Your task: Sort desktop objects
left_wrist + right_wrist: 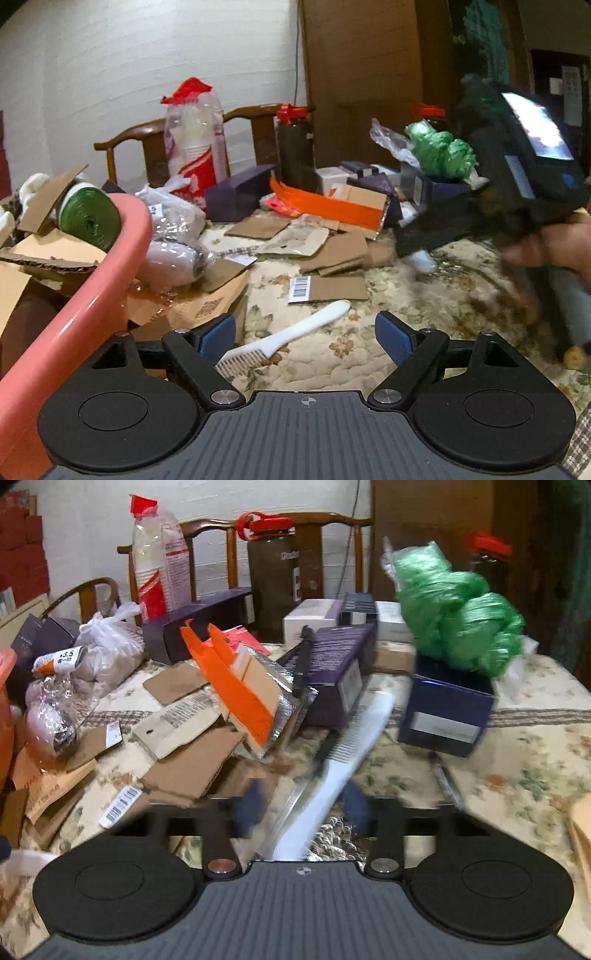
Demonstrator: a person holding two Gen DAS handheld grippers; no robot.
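Here, in the left wrist view, the left claw [305, 334] stands wide apart over a white brush-comb [284, 341] lying between its pads, untouched; settle lower before closing. A pink basin [85, 299] crowds its left.

In the right view, the right claw [301, 805] has a white comb [345, 744] between its blurred pads; whether they clamp it, I cannot tell. A navy box [443, 710] lies ahead-right; bare cloth further right gives room.

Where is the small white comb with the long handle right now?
In the left wrist view the white comb lies on the floral tablecloth, between the open left gripper's fingers, just below a cardboard piece with a barcode label.
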